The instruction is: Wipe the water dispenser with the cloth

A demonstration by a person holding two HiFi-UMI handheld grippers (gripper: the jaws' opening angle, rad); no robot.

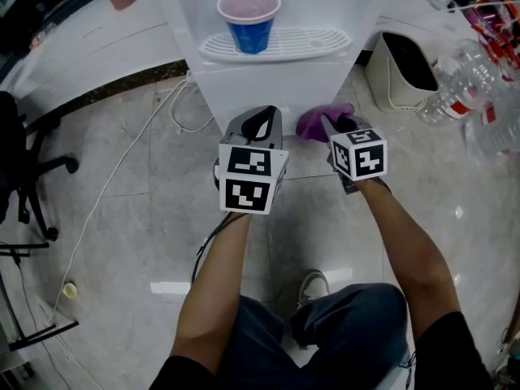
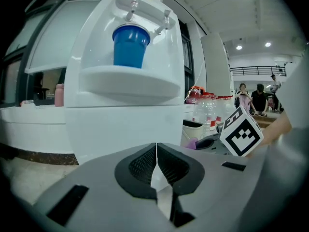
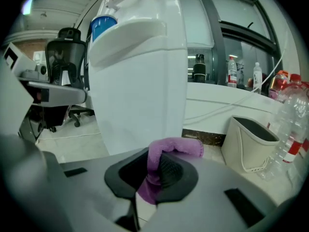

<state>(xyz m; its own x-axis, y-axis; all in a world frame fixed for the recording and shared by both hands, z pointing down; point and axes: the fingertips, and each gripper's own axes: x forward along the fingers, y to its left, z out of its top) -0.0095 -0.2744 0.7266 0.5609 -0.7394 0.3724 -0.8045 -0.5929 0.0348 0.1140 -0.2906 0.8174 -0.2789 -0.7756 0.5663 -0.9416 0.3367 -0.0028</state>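
Right gripper (image 3: pixel 155 166) clamped on cloth (image 3: pixel 178 147) (purple), left gripper (image 2: pixel 156 153) closed empty, dispenser (image 1: pixel 276 88) at 12 o'clock

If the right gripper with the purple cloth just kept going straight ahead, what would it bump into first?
Probably the water dispenser, on its white lower front near the right edge. The purple cloth poking out of the right gripper would touch first. Depth is unclear.

cup (image 1: pixel 249 21) on dispenser (image 1: pixel 268 84) shelf | bin (image 1: pixel 404 73) right of dispenser — bottles (image 1: pixel 467 84) right of bin | chair (image 1: pixel 16 149) far left
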